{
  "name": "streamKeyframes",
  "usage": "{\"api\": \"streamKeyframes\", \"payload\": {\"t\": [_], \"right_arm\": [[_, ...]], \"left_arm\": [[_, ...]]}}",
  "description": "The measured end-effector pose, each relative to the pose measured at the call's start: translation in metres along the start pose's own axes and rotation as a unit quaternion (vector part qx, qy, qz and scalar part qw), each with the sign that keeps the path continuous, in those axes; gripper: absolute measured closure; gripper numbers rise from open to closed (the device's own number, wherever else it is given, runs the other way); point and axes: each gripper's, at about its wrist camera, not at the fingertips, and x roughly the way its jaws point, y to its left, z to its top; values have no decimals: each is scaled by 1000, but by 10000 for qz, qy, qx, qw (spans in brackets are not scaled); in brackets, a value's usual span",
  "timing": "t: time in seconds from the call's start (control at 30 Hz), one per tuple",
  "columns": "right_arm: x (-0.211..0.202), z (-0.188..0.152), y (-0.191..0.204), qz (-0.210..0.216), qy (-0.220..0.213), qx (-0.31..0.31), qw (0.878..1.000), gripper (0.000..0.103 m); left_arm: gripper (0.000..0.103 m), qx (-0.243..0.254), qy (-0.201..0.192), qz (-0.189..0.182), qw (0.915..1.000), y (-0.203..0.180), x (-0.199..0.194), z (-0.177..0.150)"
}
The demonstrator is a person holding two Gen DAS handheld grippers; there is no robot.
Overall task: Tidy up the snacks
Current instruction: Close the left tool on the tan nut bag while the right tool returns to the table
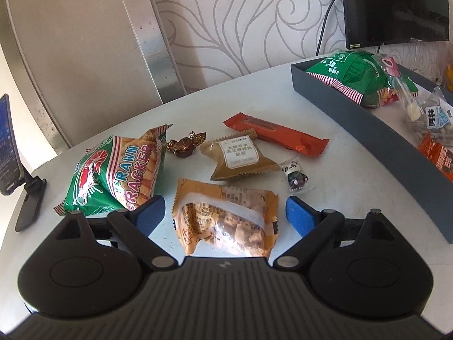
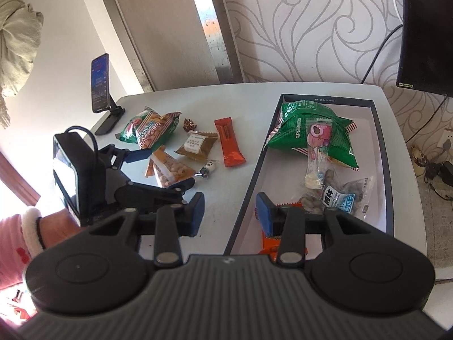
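- The orange packet (image 2: pixel 269 242) in the tray's near end is mostly hidden behind the right gripper (image 2: pixel 230 212); its print is unreadable.
- The tray (image 1: pixel 354 107) is cut off at the right edge in the left wrist view, and the monitor (image 1: pixel 396 5) above it shows only in part.
- The white bench (image 1: pixel 198 104) stands against patterned wallpaper, with a phone on a stand (image 2: pixel 103 90) at its far left corner (screen lit).
- Six snacks lie loose on the bench: a green prawn cracker bag (image 1: pixel 113 170), a small foil-wrapped candy (image 1: pixel 185 144), a tan cake packet (image 1: pixel 240 157), a red-orange bar (image 1: pixel 277 134), a panda candy (image 1: pixel 296 178) and an orange nut packet (image 1: pixel 226 221).
- In the tray I count four: a green bag (image 2: pixel 314 133), a pink lollipop stick (image 2: pixel 315 155) across it, a clear nut packet (image 2: pixel 337 198) and the orange one.
- The left gripper (image 1: pixel 225 212) is spread wide around the orange nut packet, not pinching it.
- The right gripper is spread apart, straddling the tray's left wall, holding nothing.
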Motion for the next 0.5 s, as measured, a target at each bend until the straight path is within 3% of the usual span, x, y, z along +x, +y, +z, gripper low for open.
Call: {"api": "streamKeyframes", "payload": {"t": [0.03, 0.07, 0.2, 0.27, 0.3, 0.5], "right_arm": [[6, 2, 3, 39, 39, -125, 9999, 60], [12, 5, 7, 70, 81, -243, 9996, 60], [49, 21, 25, 202, 255, -766, 9965, 62], [69, 26, 33, 195, 416, -1005, 9939, 76], [79, 28, 35, 175, 505, -1053, 9930, 75], [129, 32, 38, 157, 1005, -656, 9926, 74]], "left_arm": [[25, -116, -4, -39, 9999, 1, -1, -1], [29, -209, 6, -56, 9998, 2, -3, -3], [31, -347, 45, 104, 9993, -1, -16, -12], [31, -438, 89, 146, 9989, 0, -24, -18], [31, -492, 107, 175, 9986, 1, -28, -22], [31, -556, 135, 193, 9982, -3, -50, -39]]}}
